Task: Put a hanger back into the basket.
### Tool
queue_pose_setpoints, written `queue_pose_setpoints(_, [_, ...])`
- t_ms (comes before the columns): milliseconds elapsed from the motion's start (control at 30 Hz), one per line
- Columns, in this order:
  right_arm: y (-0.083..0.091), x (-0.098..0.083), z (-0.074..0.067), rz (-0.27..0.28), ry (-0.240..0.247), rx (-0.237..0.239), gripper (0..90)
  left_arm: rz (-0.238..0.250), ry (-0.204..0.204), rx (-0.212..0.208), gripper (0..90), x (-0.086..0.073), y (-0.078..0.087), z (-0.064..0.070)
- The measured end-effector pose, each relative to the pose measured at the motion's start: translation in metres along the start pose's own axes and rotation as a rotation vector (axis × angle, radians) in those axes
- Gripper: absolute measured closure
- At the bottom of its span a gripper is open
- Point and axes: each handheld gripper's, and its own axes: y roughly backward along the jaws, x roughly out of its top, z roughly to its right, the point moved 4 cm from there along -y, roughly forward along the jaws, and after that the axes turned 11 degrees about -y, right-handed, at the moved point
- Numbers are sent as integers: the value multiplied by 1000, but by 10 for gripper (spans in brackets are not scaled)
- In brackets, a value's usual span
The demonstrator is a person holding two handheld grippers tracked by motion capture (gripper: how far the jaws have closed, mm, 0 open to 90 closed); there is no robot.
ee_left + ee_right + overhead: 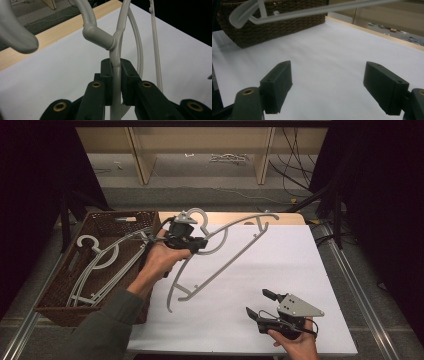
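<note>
One light, stiff but slick plastic hanger [220,251] held over the counter [280,285], left fingers [107,75] clamped on its neck below the hook—good hold; right fingers [276,85] open, empty.

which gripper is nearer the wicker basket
Left. The left gripper holds a grey hanger right beside the wicker basket; the right gripper sits open, far across the white table.

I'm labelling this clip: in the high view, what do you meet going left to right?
Wicker basket with a hanger → left gripper clamped on a grey hanger → right gripper, open.
</note>
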Motion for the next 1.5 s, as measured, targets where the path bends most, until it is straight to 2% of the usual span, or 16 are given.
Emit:
queue_pose_setpoints(33, [-1, 1, 1, 13, 15, -3, 239, 4, 0, 2, 817, -1, 7, -3])
queue_pose_setpoints(67, [-1, 0, 0, 2, 0, 1, 239, 11, 3, 7, 817, -1, 14, -6])
queue_pose_setpoints(333, [-2, 0, 1, 9, 17, -1, 239, 31, 19, 97, 817, -15, 61, -36])
queue_pose_setpoints(367, [-2, 0, 1, 10, 18, -1, 238, 45, 1, 111, 817, -16, 66, -41])
queue_pose_setpoints(400, [-2, 0, 1, 11, 20, -2, 239, 46, 28, 111, 817, -19, 71, -43])
queue_pose_setpoints(467, [-3, 0, 1, 5, 15, -1, 238, 45, 40, 124, 817, -22, 80, -50])
queue_pose_setpoints(633, [-3, -1, 0, -2, 15, 3, 238, 20, 44, 187, 817, -32, 98, -66])
queue_pose_setpoints(767, [-5, -1, 0, 2, 16, -1, 238, 23, 51, 210, 817, -38, 110, -77])
queue_pose_setpoints(867, [-4, -1, 1, -14, 17, -6, 237, 21, 30, 220, 817, -41, 116, -84])
queue_pose_setpoints(900, [-3, -1, 1, -13, 17, -6, 237, 34, 55, 230, 817, -41, 116, -85])
queue_pose_setpoints(1033, [-4, -1, 1, -7, 9, 1, 237, 44, 65, 255, 817, -44, 122, -97])
queue_pose_setpoints(1067, [-4, -2, 0, -8, 0, 2, 238, 62, 94, 256, 817, -45, 121, -98])
queue_pose_setpoints(1133, [-4, -2, 0, -8, 0, 2, 238, 57, 84, 269, 817, -48, 124, -105])
queue_pose_setpoints(1167, [-4, -2, 0, -9, 1, 2, 237, 72, 99, 277, 817, -49, 124, -108])
queue_pose_setpoints(1300, [-5, -2, 0, -9, 1, 2, 237, 74, 145, 295, 817, -59, 127, -122])
queue_pose_setpoints(1500, [-6, -2, 1, -4, 12, 0, 237, 54, 161, 340, 817, -79, 124, -141])
